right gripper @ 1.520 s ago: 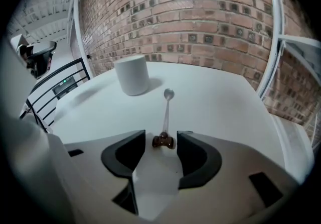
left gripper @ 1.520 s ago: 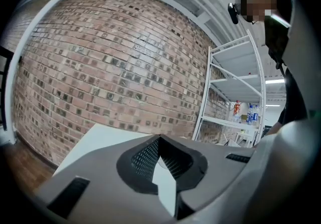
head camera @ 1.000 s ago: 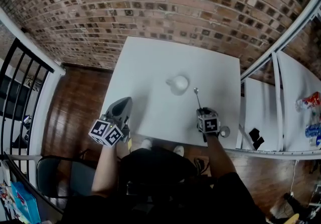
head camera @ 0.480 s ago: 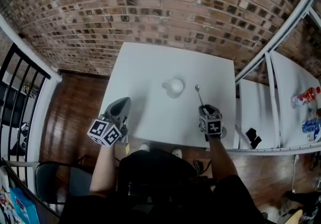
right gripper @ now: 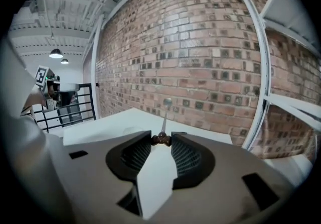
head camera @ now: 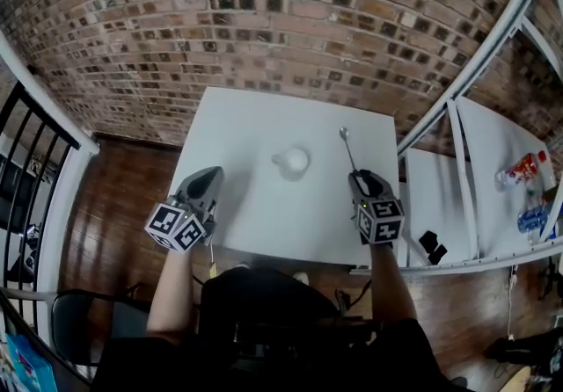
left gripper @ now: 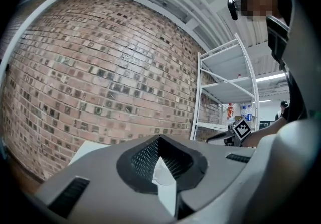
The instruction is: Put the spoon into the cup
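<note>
Right gripper [head camera: 359, 174]: jaws nearly closed, pinching the handle end of the spoon [head camera: 350, 151] at their very tips; nothing else is between them.
Left gripper [head camera: 211, 174]: jaws together and empty, at lower left of the head view, over the near left edge of the table [head camera: 246, 118].
Spoon axis: runs from the right jaws toward the upper frame, leaning a little left. The bowl end is farthest from the gripper, near the table's far right edge. In the right gripper view it juts ahead with the bowl against the brick wall [head camera: 264, 21], so it looks clear of the tabletop.
Cup [head camera: 292, 162]: upright at table centre, between the two grippers, left of the spoon and apart from it.
Key relation: the cup lies left of the spoon's line and nearer than its bowl end.
Right arm pose: forearm rising from the lower frame, gripper pointing at the wall.
Likely next: carry the spoon left and tip it down over the cup.
</note>
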`<state>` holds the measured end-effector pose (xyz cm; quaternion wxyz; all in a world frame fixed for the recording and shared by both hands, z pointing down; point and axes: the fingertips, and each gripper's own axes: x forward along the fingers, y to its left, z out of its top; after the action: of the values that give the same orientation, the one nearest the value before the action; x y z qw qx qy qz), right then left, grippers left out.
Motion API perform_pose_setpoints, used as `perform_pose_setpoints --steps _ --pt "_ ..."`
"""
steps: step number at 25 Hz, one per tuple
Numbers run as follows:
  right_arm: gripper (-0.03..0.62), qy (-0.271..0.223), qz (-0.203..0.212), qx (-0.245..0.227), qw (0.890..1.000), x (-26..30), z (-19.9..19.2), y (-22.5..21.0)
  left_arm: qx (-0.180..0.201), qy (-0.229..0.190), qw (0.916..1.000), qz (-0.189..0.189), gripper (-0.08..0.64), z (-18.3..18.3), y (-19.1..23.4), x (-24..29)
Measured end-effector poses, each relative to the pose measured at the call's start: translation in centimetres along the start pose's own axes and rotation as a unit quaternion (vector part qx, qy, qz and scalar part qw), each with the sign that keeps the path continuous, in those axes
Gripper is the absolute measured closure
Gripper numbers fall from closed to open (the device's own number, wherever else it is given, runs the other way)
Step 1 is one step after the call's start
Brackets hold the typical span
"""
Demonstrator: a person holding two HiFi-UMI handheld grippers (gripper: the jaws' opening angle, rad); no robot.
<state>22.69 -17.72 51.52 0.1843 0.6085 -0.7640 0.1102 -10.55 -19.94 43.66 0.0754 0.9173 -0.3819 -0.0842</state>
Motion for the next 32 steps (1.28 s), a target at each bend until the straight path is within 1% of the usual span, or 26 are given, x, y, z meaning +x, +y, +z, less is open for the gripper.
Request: perform_pose_setpoints --steps 3,6,9,11,13,16,20,22,26,30,32 --pt "0.465 -0.034 0.011 -0.01 0.999 -1.2 3.0 0.7 0.002 -0.002 1.0 -0.007 0.557 0.4 -0.2 0.4" --pt "0.465 -0.056 0.03 -0.019 0.998 -1.8 4.8 1.5 0.002 -0.004 0.9999 -0.011 0.557 0.4 -0.4 0.4" --pt "0.465 -0.063 0.054 -0.033 0.996 -1.7 5.7 2.1 0.002 -0.007 0.9999 -0.008 0.557 0.4 -0.5 0.3" --pt "0.465 -0.056 0.069 -0.041 0.995 -1.1 5.6 2.4 0.003 -0.008 0.9999 -0.005 0.557 0.5 -0.4 0.2" --pt "0.465 -0.038 0.088 -0.044 0.994 -0.4 4.8 3.0 0.003 -0.011 0.9999 -0.002 0.557 0.6 -0.3 -0.1" --pt "0.465 0.006 0.119 -0.052 0.992 0.7 2.8 4.3 0.003 -0.016 0.9999 0.005 0.557 0.9 0.0 -0.6" --pt "0.465 0.07 0.161 -0.073 0.982 2.4 -0.4 6.6 0.002 -0.014 0.9997 0.018 0.557 0.6 0.4 -1.5" --pt "0.465 0.094 0.174 -0.076 0.977 3.2 -2.0 7.6 0.0 -0.015 0.9996 0.026 0.557 0.5 0.8 -2.0" --pt "0.465 0.133 0.184 -0.08 0.971 4.5 -4.9 8.7 -0.002 -0.014 0.9991 0.04 0.557 0.4 1.7 -2.9" --pt "0.465 0.169 0.173 -0.098 0.965 5.5 -6.9 8.3 -0.002 -0.014 0.9986 0.051 0.557 0.5 2.2 -3.5" --pt "0.465 0.176 0.17 -0.1 0.964 5.9 -7.2 8.0 -0.002 -0.014 0.9984 0.055 0.557 0.5 2.5 -3.8"
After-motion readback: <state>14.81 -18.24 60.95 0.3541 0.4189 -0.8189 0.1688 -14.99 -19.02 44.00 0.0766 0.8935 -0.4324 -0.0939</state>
